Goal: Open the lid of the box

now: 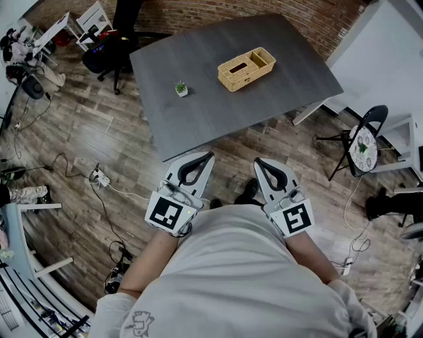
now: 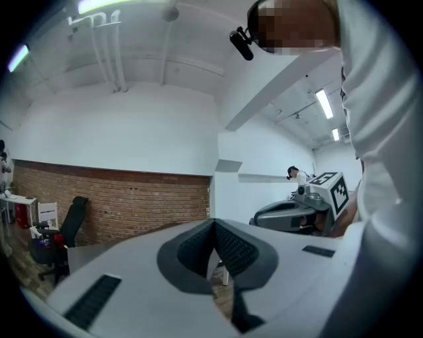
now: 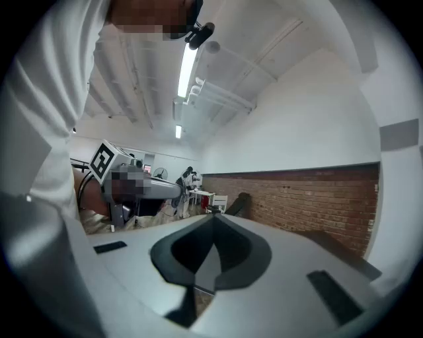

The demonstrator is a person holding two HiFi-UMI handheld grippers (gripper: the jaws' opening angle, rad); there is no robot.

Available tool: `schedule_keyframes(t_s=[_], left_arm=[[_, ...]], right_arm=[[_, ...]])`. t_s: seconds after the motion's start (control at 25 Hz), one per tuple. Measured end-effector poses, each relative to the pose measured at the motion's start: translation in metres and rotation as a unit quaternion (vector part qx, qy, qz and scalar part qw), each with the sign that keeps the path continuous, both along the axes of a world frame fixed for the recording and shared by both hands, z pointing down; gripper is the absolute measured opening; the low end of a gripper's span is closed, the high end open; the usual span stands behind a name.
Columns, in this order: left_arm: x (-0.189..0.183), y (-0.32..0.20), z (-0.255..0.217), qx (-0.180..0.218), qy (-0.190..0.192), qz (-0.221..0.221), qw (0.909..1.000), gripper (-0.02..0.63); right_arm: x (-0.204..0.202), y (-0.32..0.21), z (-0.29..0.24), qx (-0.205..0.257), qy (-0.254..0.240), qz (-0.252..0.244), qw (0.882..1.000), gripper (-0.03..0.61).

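Wood floor (image 1: 86, 132), brick wall (image 1: 310, 20) at the back, task looks unstarted.
Close to the person's body, the left gripper (image 1: 210, 154) and right gripper (image 1: 258, 160) are held level, both pinched closed on nothing, probably just a ready pose. Only the head view shows the wicker box (image 1: 246, 68), lid seemingly down, far right on the grey table (image 1: 198, 119). The gripper views miss it.

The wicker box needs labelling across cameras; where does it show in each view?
Head view: wicker box on the table, upper centre-right.
Left gripper view: not in it.
Right gripper view: not in it.
Shared landmark: the brick wall, in all three.
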State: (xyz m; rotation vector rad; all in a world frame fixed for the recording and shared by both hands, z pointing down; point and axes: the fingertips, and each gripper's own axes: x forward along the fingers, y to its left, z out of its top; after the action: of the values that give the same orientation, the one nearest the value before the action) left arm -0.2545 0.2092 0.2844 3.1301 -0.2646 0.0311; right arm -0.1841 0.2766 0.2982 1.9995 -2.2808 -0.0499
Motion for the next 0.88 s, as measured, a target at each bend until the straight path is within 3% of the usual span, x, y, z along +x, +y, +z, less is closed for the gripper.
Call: schedule_keyframes(t_s=[0.48, 0.88], left_arm=[[0.039, -0.013, 0.003, 0.007, -0.001, -0.003, 1.0, 0.011], [0.095, -0.03, 0.007, -0.003, -0.012, -0.005, 0.9999, 0.011]], right_arm=[[0.043, -0.014, 0.004, 0.003, 0.022, 0.001, 1.0, 0.005], [0.1, -0.032, 0.002, 0.008, 0.019, 0.004, 1.0, 0.006]])
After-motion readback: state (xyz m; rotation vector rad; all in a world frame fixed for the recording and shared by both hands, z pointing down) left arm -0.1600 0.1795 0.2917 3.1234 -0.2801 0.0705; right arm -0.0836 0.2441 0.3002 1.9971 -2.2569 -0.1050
